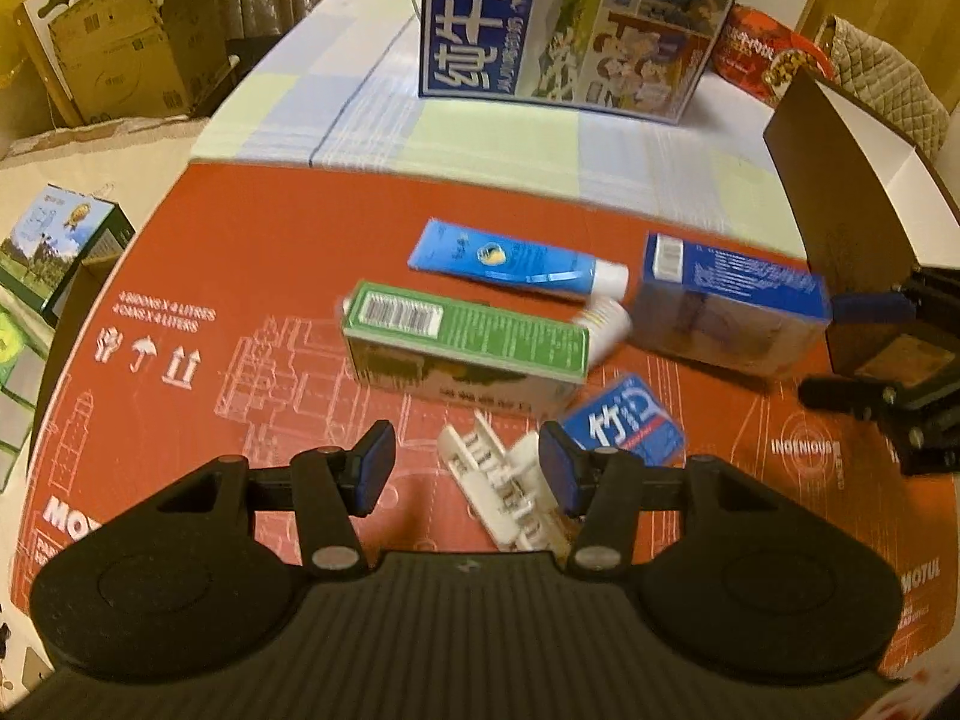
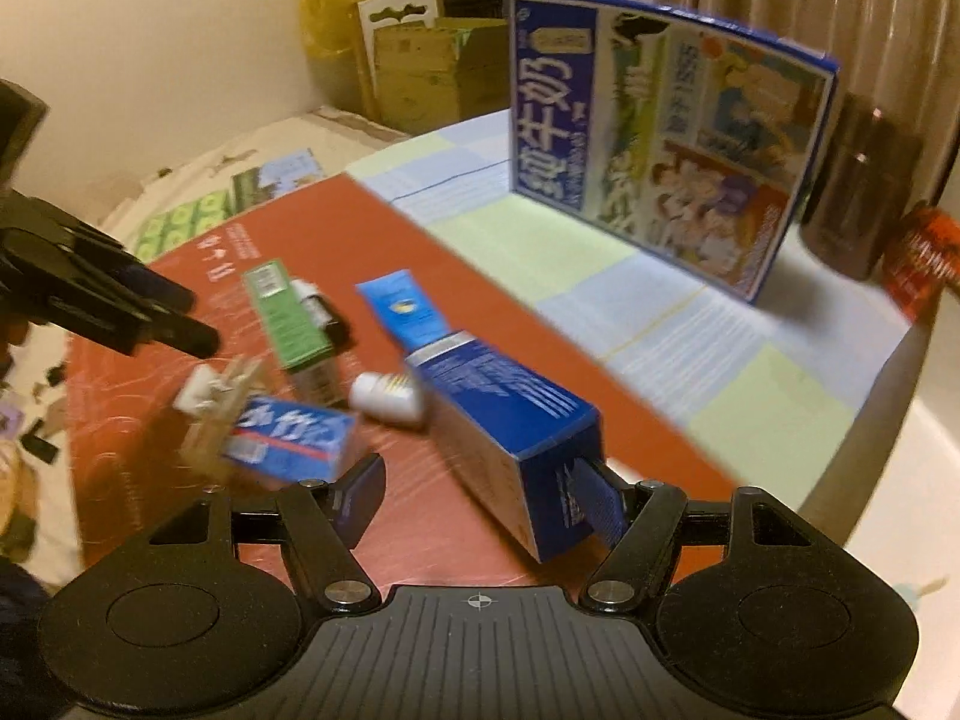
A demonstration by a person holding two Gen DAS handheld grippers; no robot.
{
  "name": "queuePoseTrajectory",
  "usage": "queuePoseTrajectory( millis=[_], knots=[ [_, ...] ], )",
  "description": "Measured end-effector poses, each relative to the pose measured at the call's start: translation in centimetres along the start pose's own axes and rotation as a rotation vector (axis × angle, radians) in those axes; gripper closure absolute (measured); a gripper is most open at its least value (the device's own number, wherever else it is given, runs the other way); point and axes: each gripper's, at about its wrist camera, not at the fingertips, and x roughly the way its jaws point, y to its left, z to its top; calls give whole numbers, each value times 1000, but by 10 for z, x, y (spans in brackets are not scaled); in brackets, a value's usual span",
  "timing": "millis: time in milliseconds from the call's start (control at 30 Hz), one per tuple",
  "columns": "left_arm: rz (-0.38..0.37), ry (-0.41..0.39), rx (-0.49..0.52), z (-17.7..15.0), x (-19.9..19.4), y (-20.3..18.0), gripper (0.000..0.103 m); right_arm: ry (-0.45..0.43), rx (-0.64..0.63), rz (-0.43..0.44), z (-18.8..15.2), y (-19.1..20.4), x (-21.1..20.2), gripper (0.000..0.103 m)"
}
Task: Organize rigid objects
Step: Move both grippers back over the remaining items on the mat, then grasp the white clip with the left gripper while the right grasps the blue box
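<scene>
A flat red cardboard sheet (image 1: 252, 228) covers the checked tablecloth (image 1: 480, 138). The left claw (image 1: 467, 468) hangs wide open over a white plastic clip (image 1: 498, 480). The right claw (image 2: 480, 501) is wide open too, one finger touching the long blue box (image 2: 510, 432).

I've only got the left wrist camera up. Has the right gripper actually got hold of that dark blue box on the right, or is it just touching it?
Observer: Not gripped. The right gripper is wide open. The near end of the dark blue box sits between its fingers and rests against the right-hand one only.
Operator: Okay. Is anything hiding behind the green box?
Observer: Yes, a dark object lies along the far side of the green box. It's too blurred to tell what it is.
</scene>
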Motion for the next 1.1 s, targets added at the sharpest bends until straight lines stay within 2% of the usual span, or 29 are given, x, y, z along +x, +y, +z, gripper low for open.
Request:
queuePoseTrajectory(
  millis=[167, 267, 467, 567, 667, 800, 867, 900, 967, 1100],
  knots=[
    [-10, 34, -4, -13, 7, -6, 54, 12, 48, 52, -17, 23, 2, 36],
    [-9, 45, -17, -18, 12, -9, 54, 12, 84, 14, -22, 27, 2, 36],
    [-17, 40, -48, -17, 20, -16, 51, -61, 150, -86, -17, 11, -8, 35],
    [-14, 44, -60, -16, 23, -17, 51, -56, 162, -103, -12, 1, 0, 35],
    [18, 43, -67, -17, 27, -16, 54, -45, 156, -128, -11, -2, 14, 35],
    [11, 42, -80, -19, 25, -7, 64, -55, 160, -130, -14, -2, 21, 36],
    [17, 39, -70, -20, 24, -4, 64, -42, 157, -138, -14, -1, 25, 36],
    [20, 39, -64, -22, 23, -2, 64, -37, 149, -147, -15, 1, 27, 38],
    [26, 37, -60, -24, 21, 2, 64, -22, 140, -155, -17, 3, 28, 60],
    [29, 38, -36, -28, 17, 8, 65, -12, 154, -155, -23, 9, 23, 66]
  ],
)
